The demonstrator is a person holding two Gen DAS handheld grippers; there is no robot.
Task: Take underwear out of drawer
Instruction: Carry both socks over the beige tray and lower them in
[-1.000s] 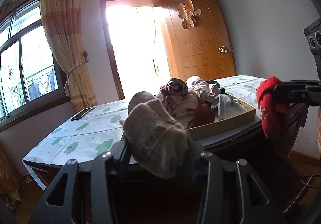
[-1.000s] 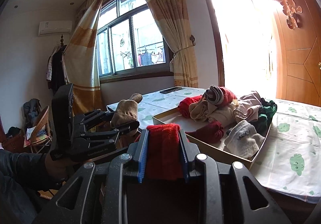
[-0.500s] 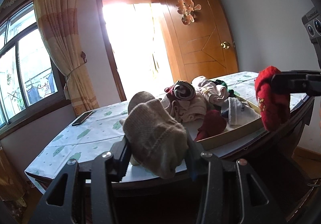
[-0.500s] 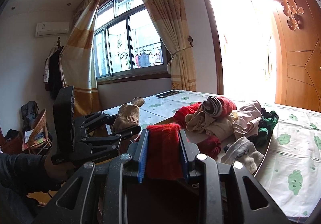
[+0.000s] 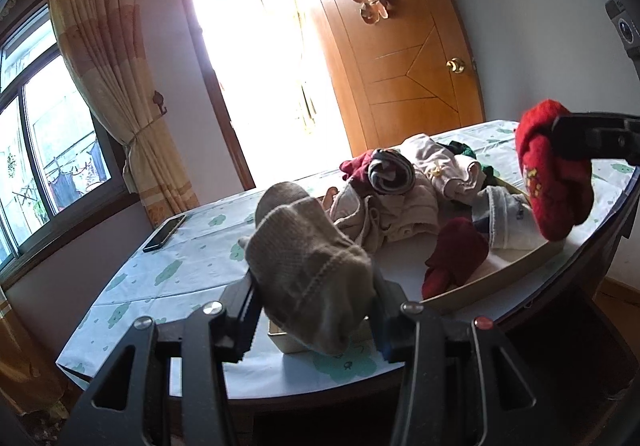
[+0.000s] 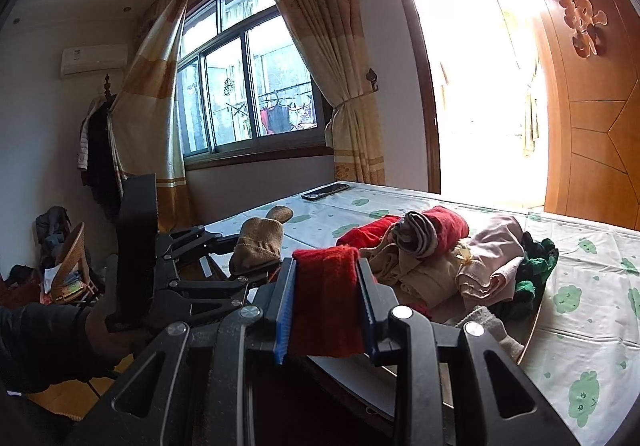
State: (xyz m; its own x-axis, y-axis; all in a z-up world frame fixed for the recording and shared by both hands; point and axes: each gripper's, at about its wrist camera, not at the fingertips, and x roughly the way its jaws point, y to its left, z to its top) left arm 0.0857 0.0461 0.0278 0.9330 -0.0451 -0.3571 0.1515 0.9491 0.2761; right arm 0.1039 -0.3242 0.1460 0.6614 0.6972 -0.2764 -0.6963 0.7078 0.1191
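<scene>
My left gripper (image 5: 312, 310) is shut on a beige knitted garment (image 5: 308, 262), which bulges up between its jaws just in front of the table's near edge. My right gripper (image 6: 326, 306) is shut on a red fleecy garment (image 6: 326, 298); in the left wrist view this red piece (image 5: 554, 182) hangs from the right gripper above the drawer's right end. The shallow beige drawer (image 5: 496, 282) lies on the table and holds a heap of clothes (image 5: 404, 190) in pink, cream, red, green and grey. In the right wrist view the left gripper (image 6: 256, 254) shows at left with the beige piece (image 6: 260, 242).
The table (image 5: 192, 246) has a white cloth with green cloud prints. A black phone (image 5: 164, 232) lies near its far left edge. Behind stand a curtained window, a bright doorway and a wooden door (image 5: 404, 58). A wicker chair (image 6: 72, 266) with clutter is at floor level on the left.
Both grippers have moved forward and a little up toward the table with their garments still held. The drawer and clothes heap look nearer and lower in both views.
</scene>
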